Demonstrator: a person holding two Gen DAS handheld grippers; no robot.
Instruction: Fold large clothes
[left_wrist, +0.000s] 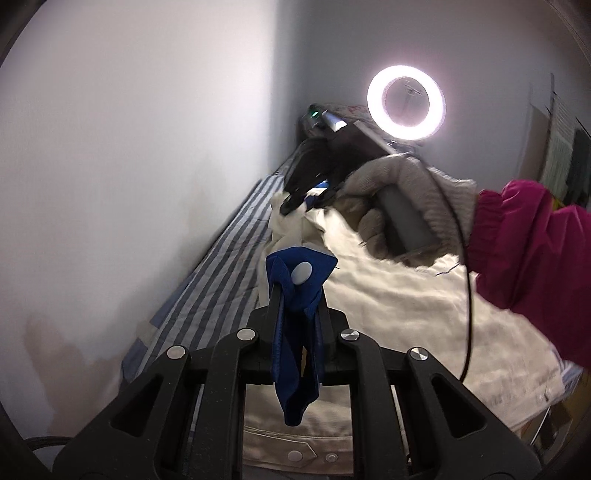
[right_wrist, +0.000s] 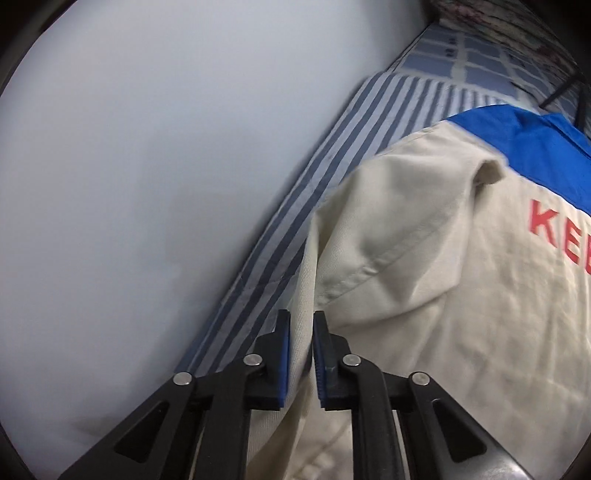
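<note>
Wall (right_wrist: 147, 184) blocks left; bed (right_wrist: 280, 229) narrow

claw (right_wrist: 301, 354): black, blue pads, silver screws | glove (left_wrist: 399, 192): grey knit | sleeve (left_wrist: 532, 251): magenta

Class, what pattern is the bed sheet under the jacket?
Blue and white stripes on the bed sheet; right wrist view shows it best.

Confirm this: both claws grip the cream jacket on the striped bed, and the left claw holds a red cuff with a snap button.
One detail is wrong. In the left wrist view, the cuff clamped in the left claw is blue, not red; its snap button shows. The rest stands: the right claw pinches the cream jacket over the striped bed.
</note>
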